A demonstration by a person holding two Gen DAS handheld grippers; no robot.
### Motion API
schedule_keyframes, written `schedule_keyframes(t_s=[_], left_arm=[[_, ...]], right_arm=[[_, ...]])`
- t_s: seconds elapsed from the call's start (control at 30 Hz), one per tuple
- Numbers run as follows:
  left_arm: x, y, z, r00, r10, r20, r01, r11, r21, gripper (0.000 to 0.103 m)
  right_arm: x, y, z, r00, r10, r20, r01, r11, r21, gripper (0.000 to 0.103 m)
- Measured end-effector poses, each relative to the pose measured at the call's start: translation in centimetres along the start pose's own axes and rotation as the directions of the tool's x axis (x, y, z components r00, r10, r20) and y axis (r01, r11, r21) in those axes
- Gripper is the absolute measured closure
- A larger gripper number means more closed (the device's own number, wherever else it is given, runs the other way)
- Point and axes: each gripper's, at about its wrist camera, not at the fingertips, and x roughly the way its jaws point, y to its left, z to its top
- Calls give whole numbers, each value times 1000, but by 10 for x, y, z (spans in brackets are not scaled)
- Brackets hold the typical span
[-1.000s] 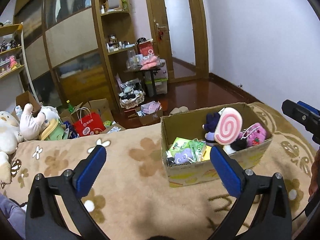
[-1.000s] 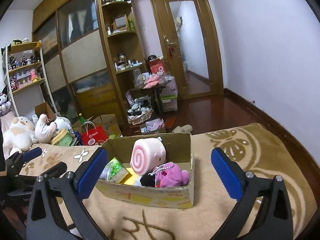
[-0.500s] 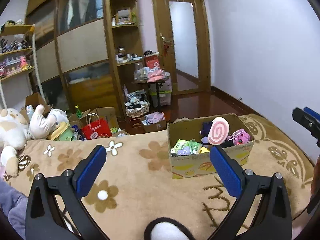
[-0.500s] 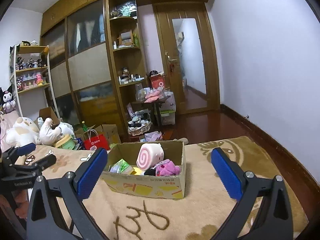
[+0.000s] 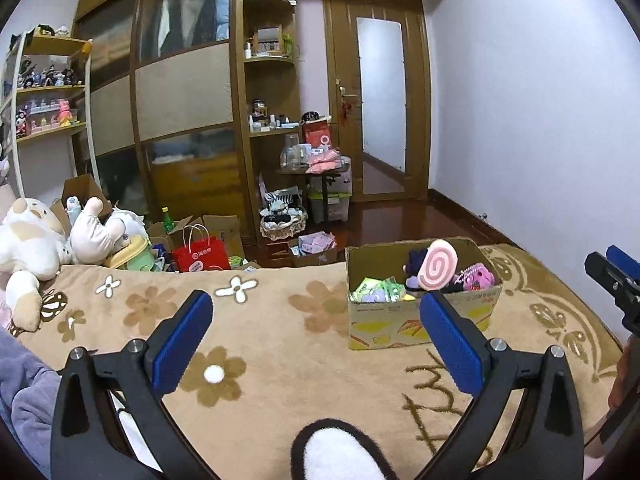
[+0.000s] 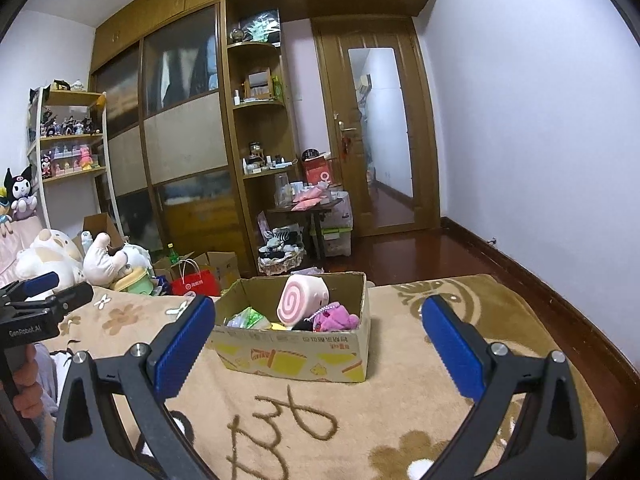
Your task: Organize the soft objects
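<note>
A cardboard box [image 5: 420,326] [image 6: 304,356] sits on the beige flowered blanket [image 5: 280,344]. Inside it lie a pink swirl plush [image 5: 438,265] [image 6: 302,300], a magenta plush [image 5: 478,278] [image 6: 336,318], a dark purple plush [image 5: 416,264] and green packets [image 5: 376,290] [image 6: 248,318]. My left gripper [image 5: 316,334] hangs open and empty, well back from the box. My right gripper [image 6: 318,338] is open and empty too, facing the box from the other side. A brown-and-white plush [image 5: 336,452] pokes up below the left gripper.
Large white plush toys [image 5: 36,240] [image 6: 52,256] lie at the blanket's left end. Past the bed edge stand a red bag [image 5: 200,256], cartons, a wardrobe [image 5: 180,100] and a door [image 5: 380,108]. A purple sleeve [image 5: 20,392] shows at lower left.
Both grippers have pulled back and risen away from the box, which now looks smaller. The brown-and-white plush has come into the left wrist view. Both stay open.
</note>
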Motion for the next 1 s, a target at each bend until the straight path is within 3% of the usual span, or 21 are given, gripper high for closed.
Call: schedule_keyframes(t_s=[1.0], left_arm=[[30, -15, -9, 998, -12, -58, 14, 999, 36, 1]], right_arm=[[32, -16, -17, 998, -39, -44, 39, 999, 5, 0]])
